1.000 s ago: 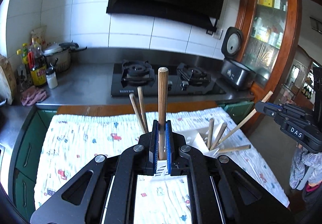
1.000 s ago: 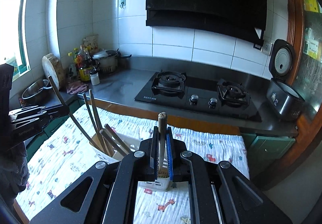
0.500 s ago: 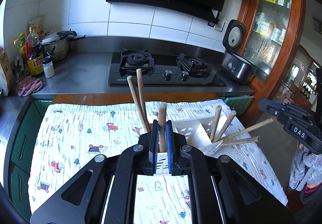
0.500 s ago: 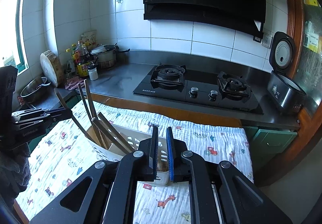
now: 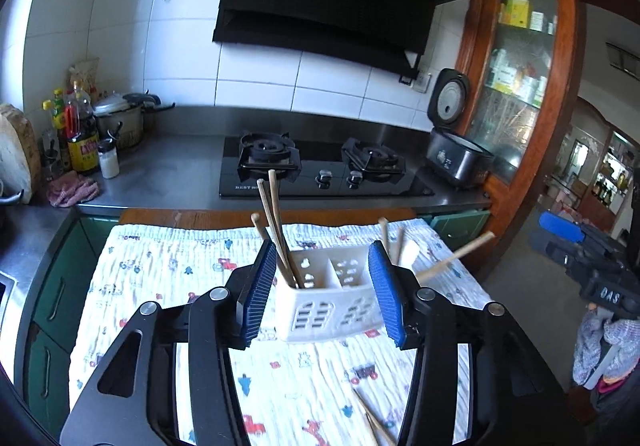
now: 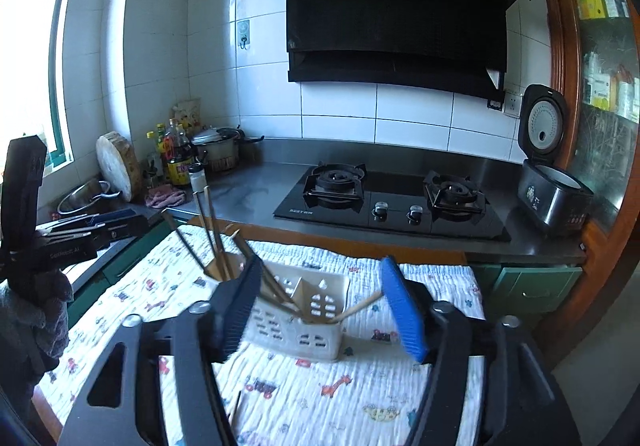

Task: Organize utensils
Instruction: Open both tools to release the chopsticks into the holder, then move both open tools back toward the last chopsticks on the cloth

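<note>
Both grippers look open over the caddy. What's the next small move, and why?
Probably bring the left gripper down toward the loose chopsticks lying on the patterned cloth near the bottom edge of its view. Both grippers are open and empty; the right gripper hangs over the white caddy, which already holds several sticks, so those look like what remains.

"DAS" — right gripper; "BEST…" — stove
</note>
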The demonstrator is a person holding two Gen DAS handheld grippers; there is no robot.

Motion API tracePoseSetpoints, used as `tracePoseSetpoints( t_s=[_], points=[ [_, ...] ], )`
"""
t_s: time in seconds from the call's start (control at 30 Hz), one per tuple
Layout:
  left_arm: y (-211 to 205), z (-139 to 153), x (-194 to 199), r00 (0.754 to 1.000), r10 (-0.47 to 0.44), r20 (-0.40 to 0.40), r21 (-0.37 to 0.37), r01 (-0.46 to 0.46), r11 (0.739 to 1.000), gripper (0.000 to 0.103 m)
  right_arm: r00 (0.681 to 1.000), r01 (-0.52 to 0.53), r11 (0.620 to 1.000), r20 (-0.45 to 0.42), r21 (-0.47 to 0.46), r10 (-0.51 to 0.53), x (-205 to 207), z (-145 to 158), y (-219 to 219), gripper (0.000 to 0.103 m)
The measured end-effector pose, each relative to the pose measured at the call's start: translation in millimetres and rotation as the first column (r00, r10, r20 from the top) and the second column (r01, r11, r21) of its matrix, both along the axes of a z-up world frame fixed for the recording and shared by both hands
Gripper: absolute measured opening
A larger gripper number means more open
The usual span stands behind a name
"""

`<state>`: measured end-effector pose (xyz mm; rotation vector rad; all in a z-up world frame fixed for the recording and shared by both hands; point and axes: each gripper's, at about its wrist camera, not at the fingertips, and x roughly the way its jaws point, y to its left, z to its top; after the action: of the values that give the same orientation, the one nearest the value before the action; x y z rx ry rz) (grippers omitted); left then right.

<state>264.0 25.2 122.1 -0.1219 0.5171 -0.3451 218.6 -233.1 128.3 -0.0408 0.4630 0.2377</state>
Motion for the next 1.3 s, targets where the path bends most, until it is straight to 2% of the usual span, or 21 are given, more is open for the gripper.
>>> tracePoseSetpoints(
  t_s=[0.07,0.1,0.27,0.5,0.73,0.93,1.03,1.1,1.3],
  points=[
    [3.6,-0.7,-18.9,1.000,0.002,0.013,-0.010,-0.002,1.000,0.065,1.000,-0.018,1.000,-0.004,0.003,0.018,-18.5,-7.1,2.0,0.074],
    [5.0,-1.8,-26.4,1.000,0.002,0.017,-0.012,-0.002,1.000,0.067,1.000,-0.028,1.000,-0.014,0.003,0.028,-26.7,-12.1,3.8,0.079],
    [8.8,-19.7,-67.1,1.000,0.018,0.021,0.027,-0.018,0.999,0.079,0.996,-0.063,0.998,-0.055,0.017,0.064,-65.7,-44.8,12.3,0.087],
    [22.9,-55.7,-113.8,0.997,0.073,-0.002,0.068,-0.072,0.995,0.084,0.990,-0.066,0.998,-0.127,0.025,0.068,-106.7,-102.4,27.5,0.089],
    [44.8,-91.0,-143.3,0.989,0.128,-0.077,0.033,-0.126,0.991,0.085,0.969,-0.077,0.997,-0.233,0.032,0.082,-131.2,-156.0,42.9,0.089],
    [57.0,-112.9,-162.9,0.980,0.163,-0.113,0.034,-0.160,0.987,0.085,0.953,-0.109,0.993,-0.289,-0.034,0.095,-142.7,-184.5,63.9,0.079],
    [60.7,-119.4,-171.1,0.978,0.168,-0.124,0.037,-0.165,0.986,0.085,0.939,-0.125,0.992,-0.326,-0.034,0.107,-145.8,-201.3,71.5,0.075],
    [62.6,-123.6,-175.0,0.976,0.175,-0.131,0.039,-0.171,0.984,0.085,0.928,-0.128,0.992,-0.356,-0.020,0.112,-145.4,-211.5,74.0,0.064],
    [66.1,-138.4,-181.8,0.968,0.180,-0.173,0.021,-0.179,0.984,0.084,0.907,-0.129,0.992,-0.404,0.003,0.119,-141.5,-224.0,80.8,0.047]
  ],
)
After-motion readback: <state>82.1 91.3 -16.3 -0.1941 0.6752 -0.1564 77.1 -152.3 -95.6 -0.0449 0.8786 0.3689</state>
